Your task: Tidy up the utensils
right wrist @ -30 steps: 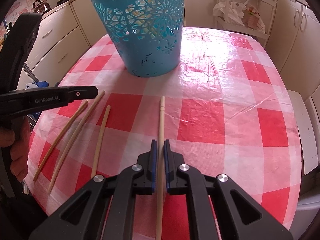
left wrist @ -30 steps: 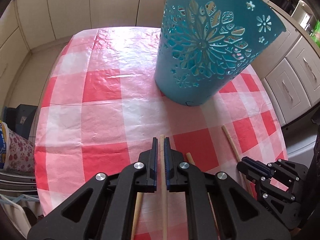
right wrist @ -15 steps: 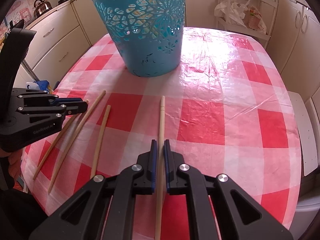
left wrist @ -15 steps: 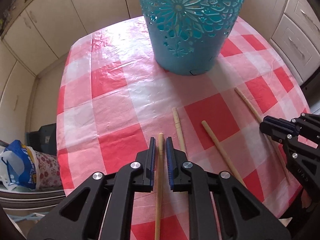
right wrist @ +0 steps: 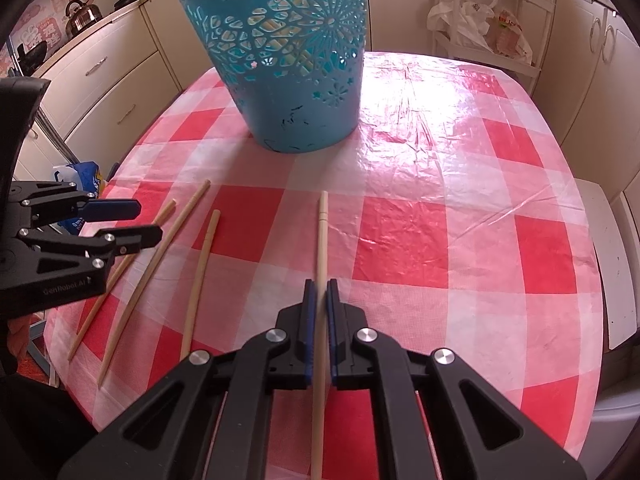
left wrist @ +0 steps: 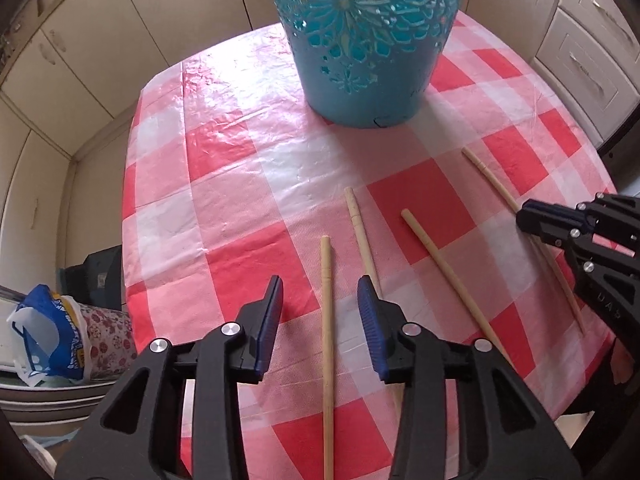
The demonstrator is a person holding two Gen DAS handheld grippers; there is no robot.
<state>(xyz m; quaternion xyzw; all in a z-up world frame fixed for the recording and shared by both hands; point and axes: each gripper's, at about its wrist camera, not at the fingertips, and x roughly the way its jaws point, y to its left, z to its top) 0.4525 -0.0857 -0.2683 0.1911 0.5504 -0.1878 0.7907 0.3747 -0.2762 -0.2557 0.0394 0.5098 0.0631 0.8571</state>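
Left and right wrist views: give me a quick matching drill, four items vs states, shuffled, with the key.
Items:
1. left gripper
2. right gripper
3. teal basket
4. tablecloth

States:
A. stands upright on the table
B. red and white checks
C. jaws apart, a chopstick lying loose between them
D. clamped on a chopstick

Pairs: 1-C, 2-D, 3-A, 4-B

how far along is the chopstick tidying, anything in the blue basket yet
Little looks finished: whether the blue basket holds anything cannot be told. In hand: the right gripper is shut on one chopstick. The left gripper has just been opening, a loose chopstick between its jaws, untouched. Left: four chopsticks on the checked tablecloth.
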